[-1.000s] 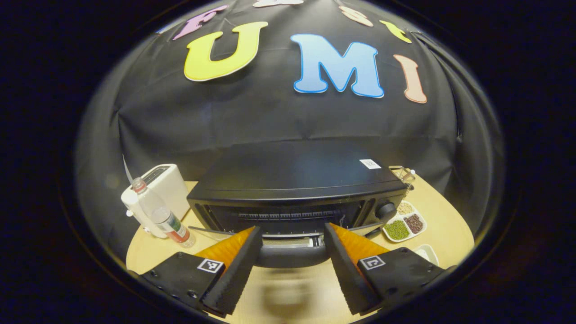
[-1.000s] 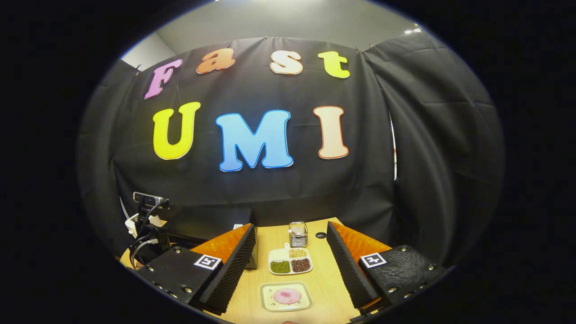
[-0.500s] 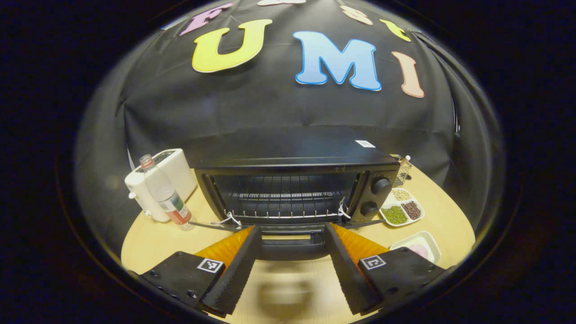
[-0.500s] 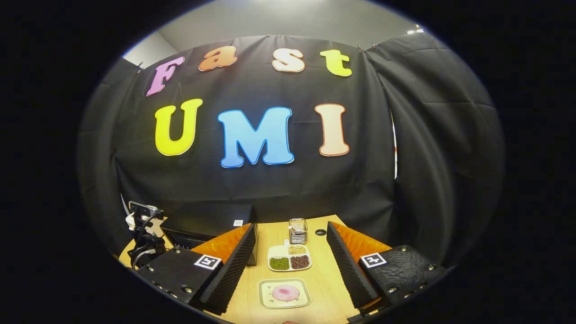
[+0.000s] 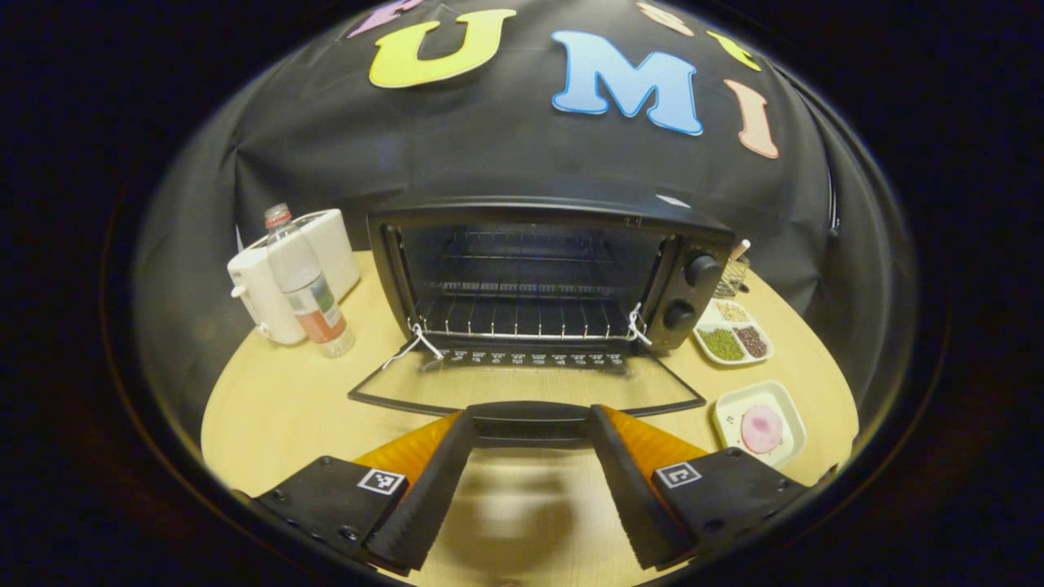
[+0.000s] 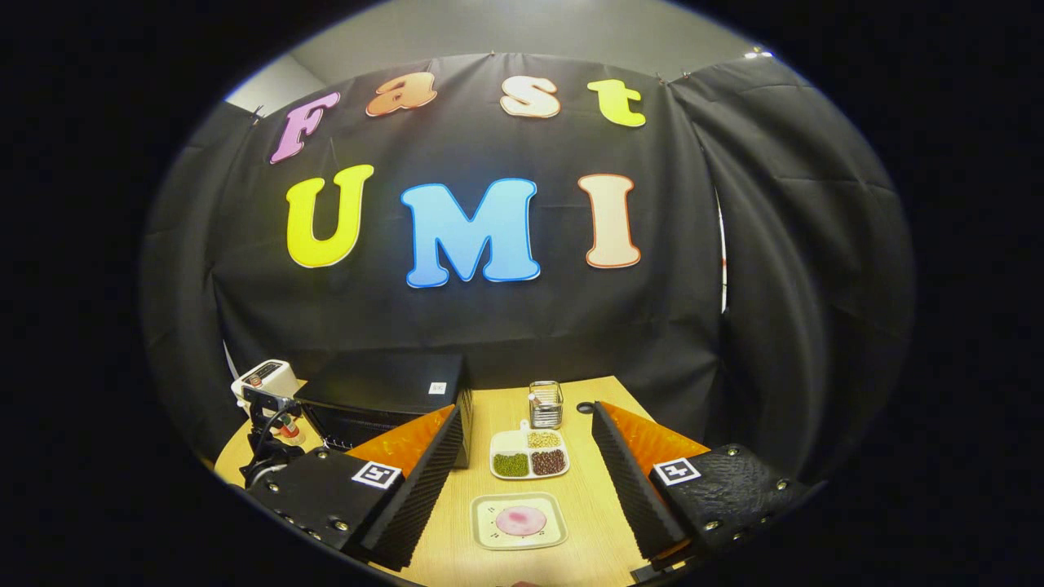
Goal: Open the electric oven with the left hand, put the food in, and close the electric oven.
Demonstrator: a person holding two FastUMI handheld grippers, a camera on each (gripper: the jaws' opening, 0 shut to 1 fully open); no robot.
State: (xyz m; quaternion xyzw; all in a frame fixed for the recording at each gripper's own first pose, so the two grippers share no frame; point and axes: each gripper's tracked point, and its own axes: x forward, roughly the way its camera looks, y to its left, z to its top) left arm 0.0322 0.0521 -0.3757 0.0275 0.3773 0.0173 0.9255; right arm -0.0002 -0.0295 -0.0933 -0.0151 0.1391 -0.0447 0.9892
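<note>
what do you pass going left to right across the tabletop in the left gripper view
toaster → water bottle → electric oven → divided bean dish → plate with pink food

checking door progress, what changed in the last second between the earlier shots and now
The oven door has swung down from only slightly open to lying almost flat, its handle between the left gripper fingers, baring the wire rack. The right gripper stayed open and hovering above the plate of food; the bean tray, bottle and toaster kept their places.
</note>
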